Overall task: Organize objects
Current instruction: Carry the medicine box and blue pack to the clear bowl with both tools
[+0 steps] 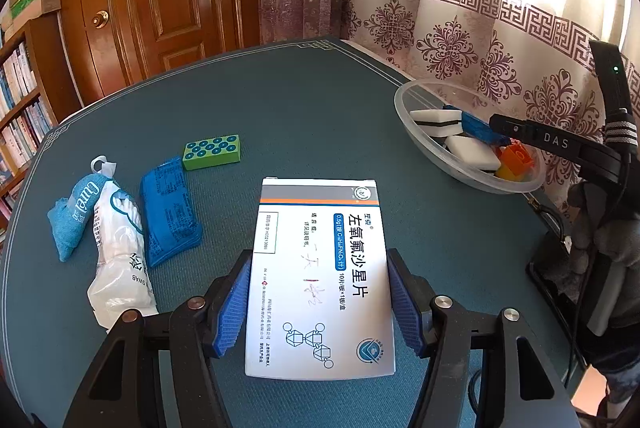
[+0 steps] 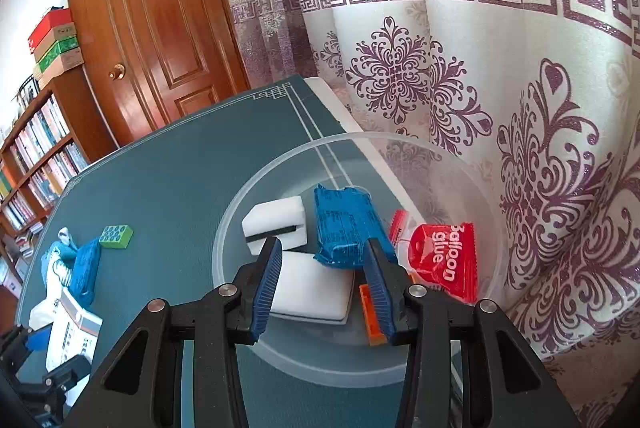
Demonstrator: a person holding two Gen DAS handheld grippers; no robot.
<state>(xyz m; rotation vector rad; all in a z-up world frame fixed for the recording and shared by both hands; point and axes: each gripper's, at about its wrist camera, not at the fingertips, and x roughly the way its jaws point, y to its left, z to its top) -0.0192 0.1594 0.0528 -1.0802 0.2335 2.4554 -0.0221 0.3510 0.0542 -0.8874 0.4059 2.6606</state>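
Note:
My left gripper (image 1: pixel 319 296) is open, with a white medicine box (image 1: pixel 320 268) lying flat on the table between its blue pads, not quite touching them. The box also shows in the right wrist view (image 2: pixel 70 332). My right gripper (image 2: pixel 322 284) is open over the clear bowl (image 2: pixel 400 143), just above a blue packet (image 2: pixel 346 228) that lies in it. The bowl also holds white sponges (image 2: pixel 276 224), a red balloon glue bag (image 2: pixel 444 260) and an orange brick (image 2: pixel 370 316).
On the teal table (image 1: pixel 300 107) to the left lie a green brick (image 1: pixel 212 151), a second blue packet (image 1: pixel 170 211), a white swab bag (image 1: pixel 120 252) and a blue cloth pouch (image 1: pixel 76 211). A curtain hangs behind the bowl (image 1: pixel 404 95). A door and bookshelf stand beyond.

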